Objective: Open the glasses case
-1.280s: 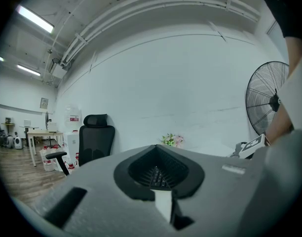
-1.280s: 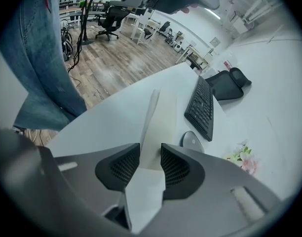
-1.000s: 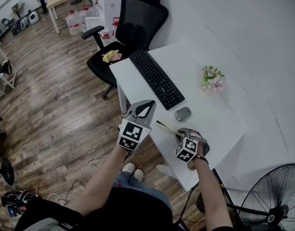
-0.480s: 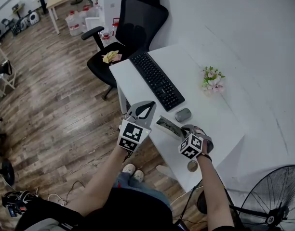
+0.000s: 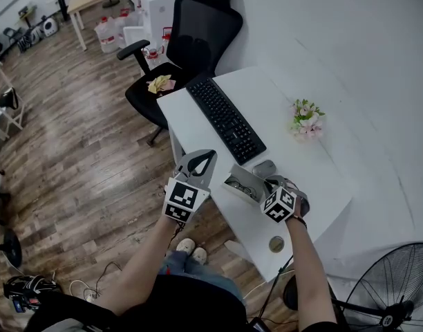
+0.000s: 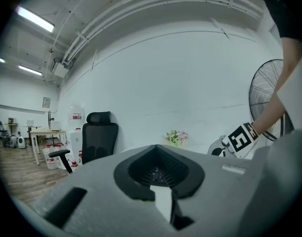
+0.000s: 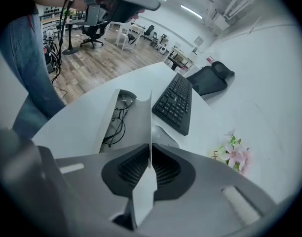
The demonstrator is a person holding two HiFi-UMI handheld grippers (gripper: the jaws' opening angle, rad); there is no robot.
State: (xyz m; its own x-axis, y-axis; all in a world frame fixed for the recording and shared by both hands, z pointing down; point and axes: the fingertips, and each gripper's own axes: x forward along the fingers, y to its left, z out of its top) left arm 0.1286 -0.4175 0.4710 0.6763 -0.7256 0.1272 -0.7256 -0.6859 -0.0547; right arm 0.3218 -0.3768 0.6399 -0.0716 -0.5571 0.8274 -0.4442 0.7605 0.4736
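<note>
Two grippers, lower centre: right gripper (image 5: 267, 180), jaws just closed, pinches the light, stiff glasses case (image 5: 244, 185) by its thin lid (image 7: 150, 115) edge; left gripper (image 5: 201, 156) jaws together, empty.

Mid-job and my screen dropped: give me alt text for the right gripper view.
The right tongs, having just closed, pinch the raised lid of the open glasses case, seen edge-on, with glasses lying inside. Beyond, on the white desk, sit a black keyboard and pink flowers.
</note>
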